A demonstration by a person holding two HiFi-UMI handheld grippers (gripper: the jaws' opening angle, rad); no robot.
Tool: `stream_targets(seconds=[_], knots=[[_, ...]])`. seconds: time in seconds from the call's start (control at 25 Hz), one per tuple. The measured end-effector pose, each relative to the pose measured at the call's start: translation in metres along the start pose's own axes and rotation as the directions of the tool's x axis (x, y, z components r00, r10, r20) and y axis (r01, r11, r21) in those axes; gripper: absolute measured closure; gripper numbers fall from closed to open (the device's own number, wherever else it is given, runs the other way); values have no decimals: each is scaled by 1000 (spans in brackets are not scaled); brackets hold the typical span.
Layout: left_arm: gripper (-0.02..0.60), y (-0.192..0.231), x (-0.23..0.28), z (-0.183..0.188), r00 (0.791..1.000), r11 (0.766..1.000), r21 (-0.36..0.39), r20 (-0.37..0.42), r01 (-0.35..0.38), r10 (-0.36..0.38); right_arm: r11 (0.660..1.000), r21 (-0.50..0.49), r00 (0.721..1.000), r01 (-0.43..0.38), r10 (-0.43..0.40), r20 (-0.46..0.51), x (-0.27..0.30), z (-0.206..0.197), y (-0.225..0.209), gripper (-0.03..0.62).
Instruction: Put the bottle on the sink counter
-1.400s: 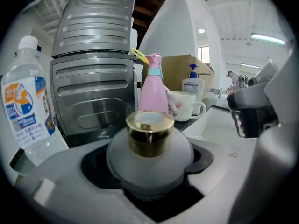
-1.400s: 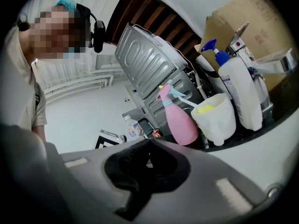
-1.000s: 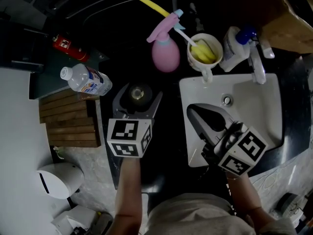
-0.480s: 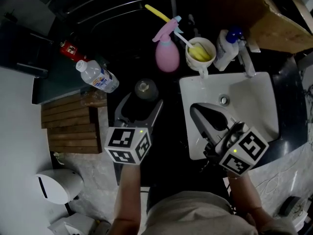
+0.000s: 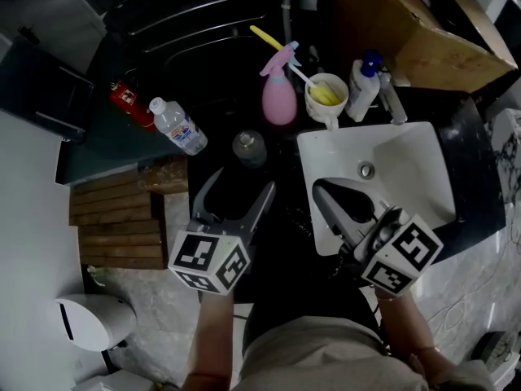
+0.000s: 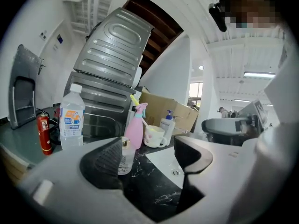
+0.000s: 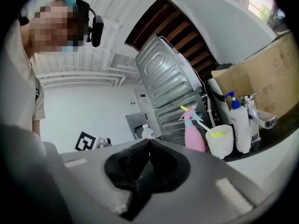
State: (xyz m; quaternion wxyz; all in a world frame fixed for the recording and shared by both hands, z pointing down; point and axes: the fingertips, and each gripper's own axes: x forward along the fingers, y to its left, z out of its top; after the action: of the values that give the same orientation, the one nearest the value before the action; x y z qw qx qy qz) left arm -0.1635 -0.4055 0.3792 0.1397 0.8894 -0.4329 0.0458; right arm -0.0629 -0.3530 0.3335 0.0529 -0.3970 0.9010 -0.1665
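Note:
A small clear bottle (image 5: 249, 147) with a round cap stands upright on the black marble counter (image 5: 285, 218), just left of the white sink (image 5: 415, 149). My left gripper (image 5: 242, 182) is open a short way behind it, not touching it. In the left gripper view the small bottle (image 6: 124, 155) shows beyond the left pad of my left gripper (image 6: 147, 160), with nothing between the jaws. My right gripper (image 5: 319, 187) is shut and empty over the sink basin; in its own view the right gripper (image 7: 148, 146) has its pads pressed together.
A pink spray bottle (image 5: 279, 96), a cup with a yellow brush (image 5: 326, 94) and a pump bottle (image 5: 363, 88) line the counter's back by the faucet (image 5: 391, 100). A water bottle (image 5: 181, 127) and a red extinguisher (image 5: 130, 103) stand left. Wooden slats (image 5: 114, 218) lie lower left.
The small bottle stood between the left jaws a second ago; the left gripper has drawn back toward me and left it standing. The right gripper has hardly moved.

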Motion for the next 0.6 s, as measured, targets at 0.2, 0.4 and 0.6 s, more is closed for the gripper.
stream_targets(seconds=[0.2,0.4,0.6], knots=[[229,-13,-21,8,999,1000,14,30,18,-19,999,-42,996,7,-4,87,-9,20,19,591],[233,-27,-43,16,997,999,24,70,44,-45,994,-81,993,-75,82,90,-11,27,48,591],[300,-45,-66,35,984,997,50,161,64,-72,979,-125,982,-161,172,83,-10,29,77,591]])
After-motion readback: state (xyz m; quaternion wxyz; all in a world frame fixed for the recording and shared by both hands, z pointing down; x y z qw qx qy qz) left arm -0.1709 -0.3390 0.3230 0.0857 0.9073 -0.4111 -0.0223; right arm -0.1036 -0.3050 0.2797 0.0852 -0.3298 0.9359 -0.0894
